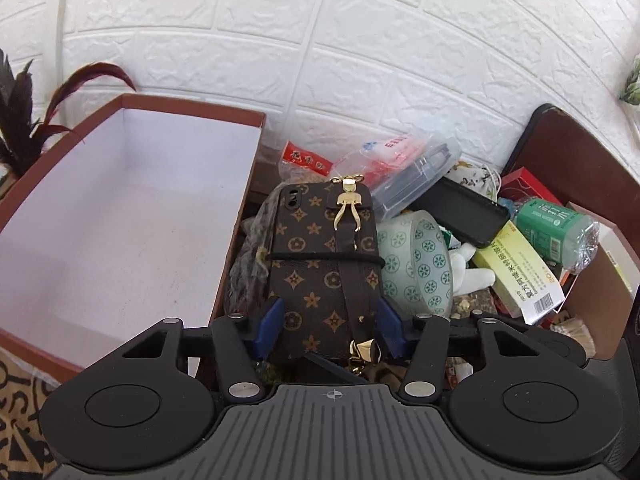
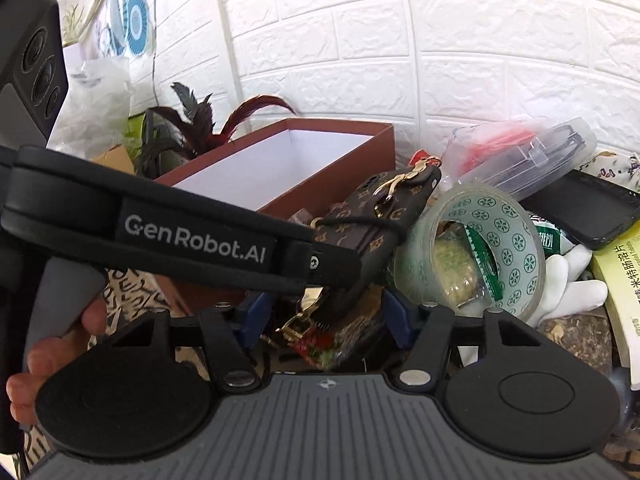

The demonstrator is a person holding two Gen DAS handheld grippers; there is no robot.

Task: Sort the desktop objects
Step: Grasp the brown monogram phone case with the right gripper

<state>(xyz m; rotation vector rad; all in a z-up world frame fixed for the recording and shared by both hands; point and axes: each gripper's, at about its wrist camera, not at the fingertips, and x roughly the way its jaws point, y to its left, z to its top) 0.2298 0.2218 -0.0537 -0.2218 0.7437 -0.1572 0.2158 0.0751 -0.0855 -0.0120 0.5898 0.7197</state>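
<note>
A brown monogram phone case [image 1: 316, 264] with a gold clasp and a black elastic band lies on the clutter beside a brown box [image 1: 192, 106]. My left gripper [image 1: 330, 320] has its blue pads against both long sides of the case near its lower end. In the right wrist view the same case [image 2: 400, 200] slopes down under the left gripper's black strap [image 2: 192, 236]. My right gripper [image 2: 326, 320] sits just behind, its blue fingers [image 2: 394, 316] apart around a gold clasp and patterned clutter. Whether its pads press on anything is hidden.
The brown box's [image 2: 340, 124] white inside holds nothing. Right of the case lie a patterned tape roll [image 1: 416, 268], a black phone case [image 1: 460, 216], a clear plastic box [image 1: 420, 176], a yellow medicine box [image 1: 520, 276] and a green bottle [image 1: 556, 224]. A hand [image 2: 48, 344] holds the left gripper.
</note>
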